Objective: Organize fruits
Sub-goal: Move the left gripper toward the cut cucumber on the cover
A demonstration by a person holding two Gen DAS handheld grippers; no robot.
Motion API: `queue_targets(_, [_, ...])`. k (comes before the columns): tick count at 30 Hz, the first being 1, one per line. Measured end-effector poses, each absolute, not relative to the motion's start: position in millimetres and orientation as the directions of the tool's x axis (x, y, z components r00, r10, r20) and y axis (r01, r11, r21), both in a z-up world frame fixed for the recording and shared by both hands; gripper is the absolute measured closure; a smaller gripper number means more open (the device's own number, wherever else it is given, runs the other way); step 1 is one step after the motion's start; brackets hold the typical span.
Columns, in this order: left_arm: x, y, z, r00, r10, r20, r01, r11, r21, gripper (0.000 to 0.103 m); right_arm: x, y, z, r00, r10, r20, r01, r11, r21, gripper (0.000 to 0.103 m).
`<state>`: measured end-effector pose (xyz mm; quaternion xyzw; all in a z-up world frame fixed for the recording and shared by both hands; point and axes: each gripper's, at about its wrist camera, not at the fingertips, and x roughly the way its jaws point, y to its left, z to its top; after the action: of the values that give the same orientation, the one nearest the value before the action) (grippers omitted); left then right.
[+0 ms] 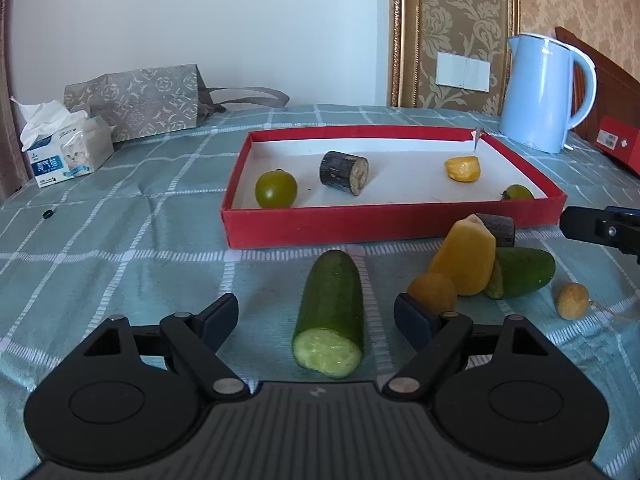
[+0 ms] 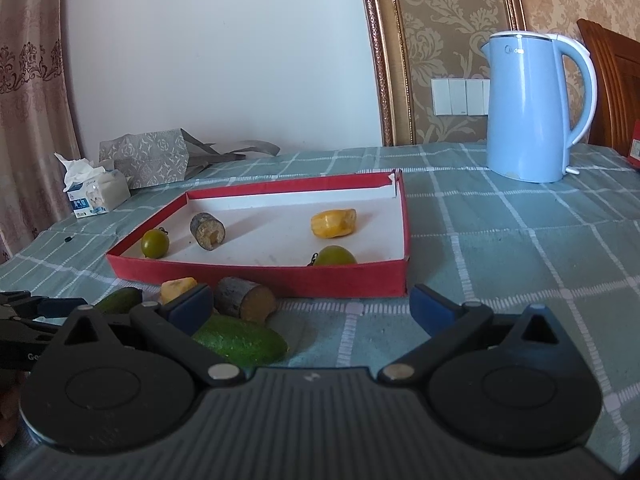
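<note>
A red tray (image 1: 360, 224) (image 2: 256, 276) holds two green tomatoes (image 1: 276, 189) (image 1: 518, 192), a dark sugarcane piece (image 1: 344, 173) and a yellow chunk (image 1: 462, 169). A cut cucumber half (image 1: 330, 314) lies between the fingers of my open left gripper (image 1: 316, 318), not gripped. To its right lie a yellow chunk (image 1: 464, 260), an orange fruit (image 1: 433, 293), a second cucumber piece (image 1: 520, 272), a sugarcane piece (image 1: 498, 230) and a small yellow fruit (image 1: 572, 301). My right gripper (image 2: 312, 306) is open and empty, just right of the cucumber piece (image 2: 240, 340) and sugarcane piece (image 2: 246, 299).
A blue kettle (image 1: 540, 92) (image 2: 528, 108) stands at the back right. A tissue pack (image 1: 66, 152) and a grey paper bag (image 1: 136, 100) sit at the back left. A red box (image 1: 620, 148) lies at the right edge. A checked teal cloth (image 1: 120, 240) covers the table.
</note>
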<state>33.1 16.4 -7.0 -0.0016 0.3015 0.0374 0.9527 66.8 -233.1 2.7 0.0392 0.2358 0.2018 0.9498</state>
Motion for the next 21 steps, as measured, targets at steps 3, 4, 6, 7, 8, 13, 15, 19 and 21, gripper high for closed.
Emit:
queue_targets(3, [35.3,14.8,-8.1,0.808,0.077,-0.584,-0.079,0.997,0.022,0.018,67.0,-232.8,2.5,0.808,0.398,-0.435,-0.360,0.917,0.169,0.000])
queue_targets(4, [36.2,14.4,-8.7,0.805,0.074,-0.588,-0.075,0.997,0.022,0.018,67.2,-232.8,2.4,0.808,0.396,-0.436,-0.358,0.918,0.170,0.000])
queue_targets(6, [37.2,15.1,-9.3,0.803,0.070,-0.592,-0.074,0.997,0.019,0.018,67.9,-233.7,2.0,0.809,0.394,-0.437,-0.354,0.919,0.172,0.000])
queue_targets(7, [37.0,15.6,-9.0,0.805,0.069,-0.590,-0.075,0.997,0.015,0.019,68.2,-233.7,2.0,0.808,0.393,-0.438,-0.353,0.919,0.174,0.000])
queue_targets(8, [36.7,16.3,-8.9,0.806,0.068,-0.588,-0.076,0.997,0.011,0.025,68.3,-234.1,1.9,0.809,0.392,-0.438,-0.351,0.920,0.175,0.000])
queue_targets(13, [35.7,13.8,-8.6,0.810,0.059,-0.583,-0.059,0.998,0.018,0.035,68.2,-234.9,1.9,0.809,0.394,-0.436,-0.353,0.919,0.176,0.000])
queue_targets(15, [35.6,13.9,-8.6,0.810,0.057,-0.583,-0.059,0.998,0.017,0.035,68.2,-234.9,1.9,0.809,0.392,-0.438,-0.351,0.920,0.175,0.000])
queue_targets(19, [35.8,13.6,-8.6,0.810,0.057,-0.583,-0.059,0.998,0.016,0.035,68.1,-235.1,2.1,0.810,0.390,-0.437,-0.350,0.921,0.173,0.000])
queue_targets(21, [35.7,13.8,-8.6,0.810,0.056,-0.583,-0.059,0.998,0.015,0.035,68.7,-235.1,1.9,0.808,0.390,-0.441,-0.349,0.921,0.175,0.000])
